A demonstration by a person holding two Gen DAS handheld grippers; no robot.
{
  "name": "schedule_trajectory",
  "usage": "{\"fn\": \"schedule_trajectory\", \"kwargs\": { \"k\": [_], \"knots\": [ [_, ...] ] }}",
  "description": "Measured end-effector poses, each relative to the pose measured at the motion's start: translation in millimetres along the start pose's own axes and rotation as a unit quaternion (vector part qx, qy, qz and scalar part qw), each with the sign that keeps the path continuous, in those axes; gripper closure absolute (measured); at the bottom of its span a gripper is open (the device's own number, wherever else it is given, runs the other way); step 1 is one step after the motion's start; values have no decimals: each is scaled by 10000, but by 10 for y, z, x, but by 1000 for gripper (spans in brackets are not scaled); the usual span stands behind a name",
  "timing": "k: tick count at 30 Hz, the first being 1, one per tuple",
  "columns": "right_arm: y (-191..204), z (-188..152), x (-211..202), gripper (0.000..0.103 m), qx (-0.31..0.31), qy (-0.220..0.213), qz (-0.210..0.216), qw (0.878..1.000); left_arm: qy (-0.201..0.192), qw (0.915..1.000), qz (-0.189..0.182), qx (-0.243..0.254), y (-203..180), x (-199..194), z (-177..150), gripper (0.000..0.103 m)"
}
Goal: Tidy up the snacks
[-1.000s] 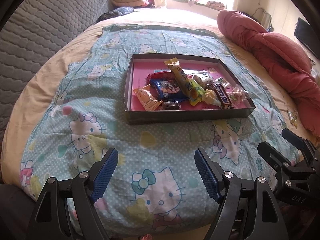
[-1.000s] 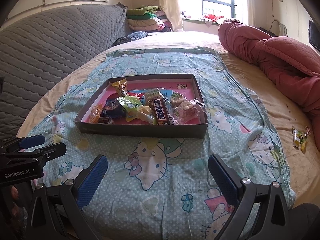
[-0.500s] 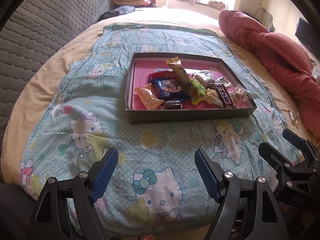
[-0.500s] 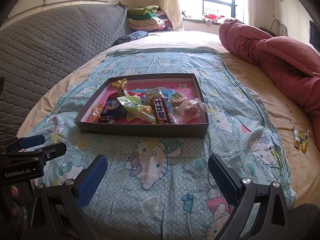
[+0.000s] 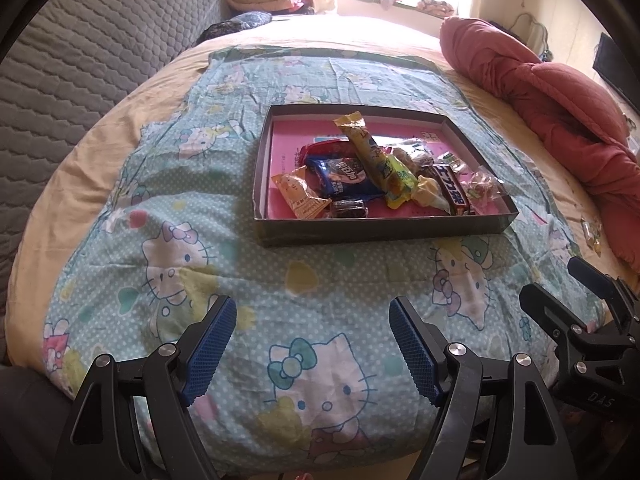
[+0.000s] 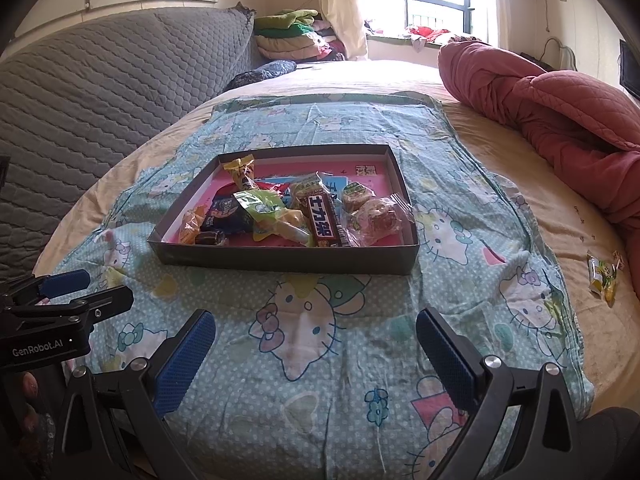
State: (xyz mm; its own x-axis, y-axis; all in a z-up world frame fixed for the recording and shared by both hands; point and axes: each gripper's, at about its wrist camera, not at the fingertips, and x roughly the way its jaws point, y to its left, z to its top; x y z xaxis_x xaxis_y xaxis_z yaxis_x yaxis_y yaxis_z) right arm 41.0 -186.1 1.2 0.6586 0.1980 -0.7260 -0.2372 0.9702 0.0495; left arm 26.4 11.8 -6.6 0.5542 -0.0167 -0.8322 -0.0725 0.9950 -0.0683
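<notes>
A shallow dark box with a pink floor lies on a Hello Kitty sheet on the bed. It holds several wrapped snacks: a long yellow pack, a blue cookie pack, an orange pack, a dark chocolate bar and a clear-wrapped pastry. A loose yellow-green snack lies on the beige cover to the right. My left gripper and right gripper are both open and empty, hovering near the bed's front edge, short of the box.
A rumpled red quilt lies along the right side. A grey quilted headboard stands on the left. Folded clothes are stacked at the far end by the window. The right gripper shows in the left wrist view.
Both views have shifted only slightly; the grippers stay open and low in front of the box. Nothing was picked up or moved.
</notes>
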Motion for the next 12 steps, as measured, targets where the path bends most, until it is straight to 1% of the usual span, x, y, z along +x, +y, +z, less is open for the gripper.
{"fn": "schedule_trajectory", "kwargs": {
  "k": [6, 9, 12],
  "knots": [
    [1, 1, -1, 2, 2, -2, -1, 10000, -2, 10000, 16, 9, -4, 16, 4, 23],
    [-9, 9, 27, 2, -1, -12, -16, 10000, -156, 9999, -38, 50, -23, -23, 23, 23],
    [-33, 26, 70, 2, 39, -25, -24, 10000, -275, 9996, -12, 69, -30, -46, 53, 23]
  ]
}}
